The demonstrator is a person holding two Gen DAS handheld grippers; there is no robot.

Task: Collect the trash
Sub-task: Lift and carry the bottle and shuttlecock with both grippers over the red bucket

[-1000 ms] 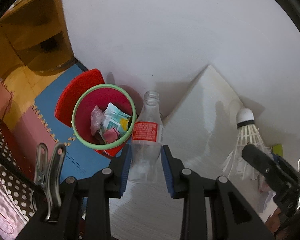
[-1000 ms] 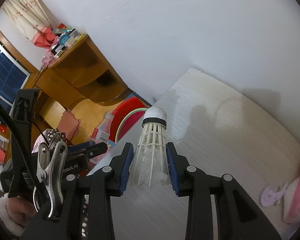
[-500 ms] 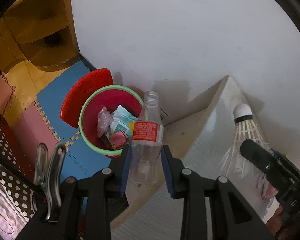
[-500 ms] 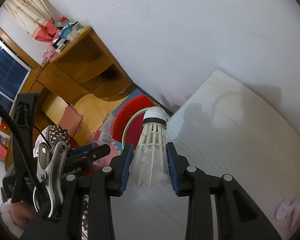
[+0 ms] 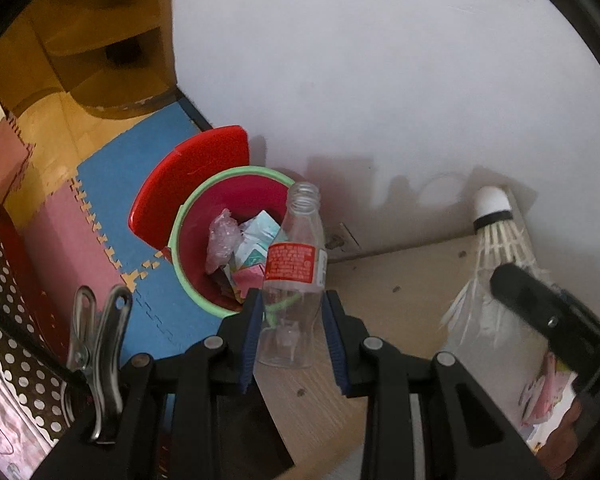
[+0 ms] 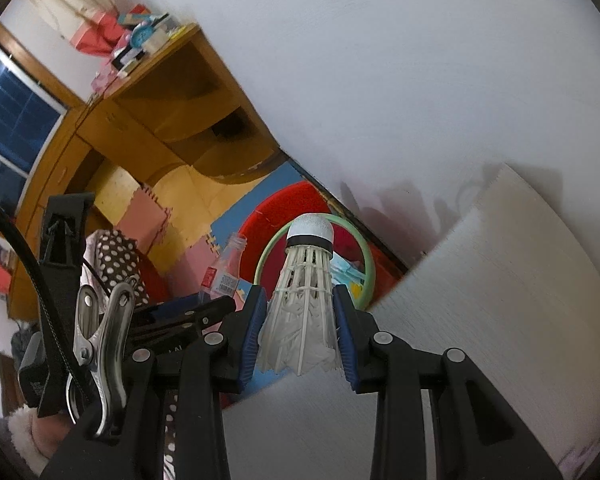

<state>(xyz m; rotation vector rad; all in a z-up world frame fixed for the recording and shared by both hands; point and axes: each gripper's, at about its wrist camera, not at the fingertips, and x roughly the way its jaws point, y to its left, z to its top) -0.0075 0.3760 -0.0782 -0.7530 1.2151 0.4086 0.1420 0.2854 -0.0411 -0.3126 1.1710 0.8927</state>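
Observation:
My left gripper [image 5: 292, 312] is shut on a clear plastic bottle [image 5: 294, 280] with a red label and no cap, held upright just beyond the table's left edge. Below it on the floor stands a red trash bin [image 5: 188, 256] with a green rim, its red lid tipped back, holding crumpled wrappers and paper. My right gripper [image 6: 300, 316] is shut on a white feather shuttlecock [image 6: 304, 304], cork end away from me, over the table's corner. In the right wrist view the bin [image 6: 366, 264] lies behind the shuttlecock and the bottle [image 6: 224, 276] shows at left.
A pale wooden table [image 6: 500, 300] fills the lower right, ending against a white wall. Blue and pink foam floor mats [image 5: 100, 200] surround the bin. A wooden desk [image 6: 140, 120] stands farther left. A dotted bag [image 5: 8, 320] is at the left.
Both grippers have moved left off the table toward the bin, still holding bottle and shuttlecock. The bin now looks larger and nearer, and the table edge has slid right.

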